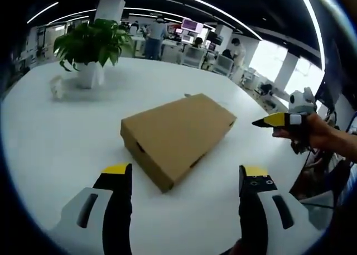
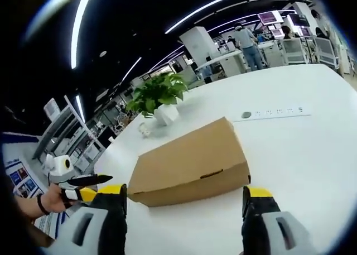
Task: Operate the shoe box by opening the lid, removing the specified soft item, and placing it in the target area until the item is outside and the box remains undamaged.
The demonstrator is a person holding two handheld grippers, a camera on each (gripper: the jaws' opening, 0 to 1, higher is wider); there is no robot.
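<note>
A plain brown cardboard shoe box (image 1: pixel 178 135) lies on the white table with its lid closed; it is also in the right gripper view (image 2: pixel 192 160). My left gripper (image 1: pixel 186 171) is open just short of the box's near corner, jaws wide apart with nothing between them. My right gripper (image 2: pixel 184 192) is open in front of the box's long side, not touching it. Each gripper also shows in the other's view, held by a hand: the right gripper (image 1: pixel 262 121) right of the box, the left gripper (image 2: pixel 103 179) to its left.
A potted plant (image 1: pixel 89 48) in a white pot stands on the far side of the round white table (image 1: pixel 50 154), with a small clear object (image 1: pixel 56 87) beside it. A socket strip (image 2: pixel 276 112) is set into the tabletop. People and desks fill the office behind.
</note>
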